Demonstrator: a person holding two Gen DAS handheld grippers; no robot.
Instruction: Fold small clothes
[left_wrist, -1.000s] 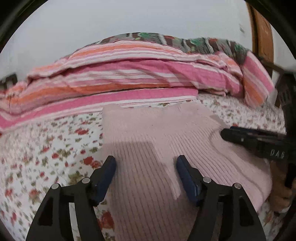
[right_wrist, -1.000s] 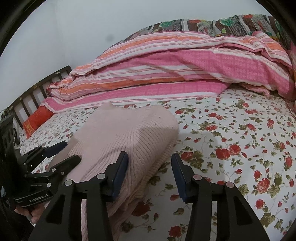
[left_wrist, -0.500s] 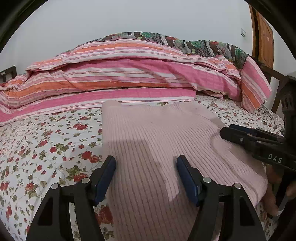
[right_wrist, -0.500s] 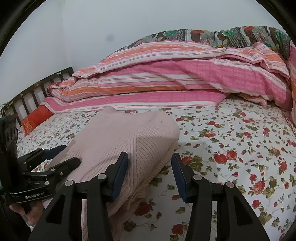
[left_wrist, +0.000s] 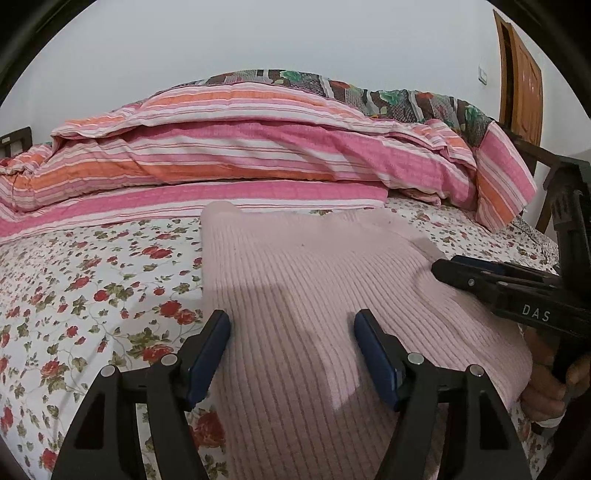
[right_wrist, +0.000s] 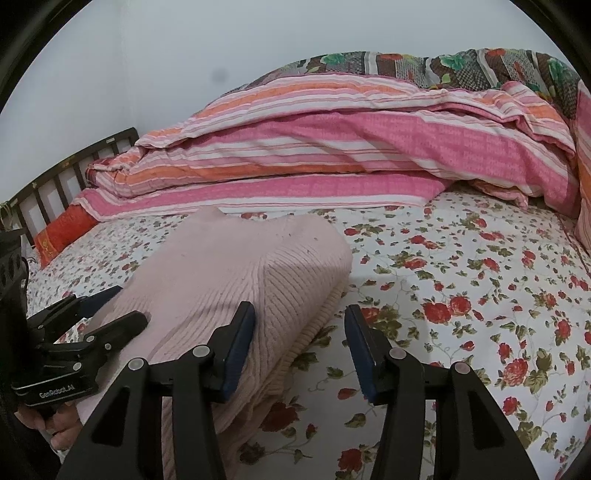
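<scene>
A pale pink ribbed knit sweater (left_wrist: 295, 295) lies folded on the floral bedsheet (left_wrist: 92, 288); in the right wrist view (right_wrist: 229, 280) it shows as a thick stack with its folded edge to the right. My left gripper (left_wrist: 291, 347) is open and empty, low over the sweater's near left part. My right gripper (right_wrist: 299, 343) is open and empty at the sweater's right edge, its left finger against the knit. Each gripper shows in the other's view: the right one (left_wrist: 517, 291), the left one (right_wrist: 81, 332).
A pile of pink and orange striped quilts (left_wrist: 240, 155) lies across the far side of the bed. A dark wooden bed rail (right_wrist: 66, 166) and an orange cushion (right_wrist: 62, 232) are at the left, a wooden door (left_wrist: 521, 81) at the far right.
Both grippers tilted up a little, so the quilts and sweater sit lower in view. The sweater has not moved and both grippers stay open.
</scene>
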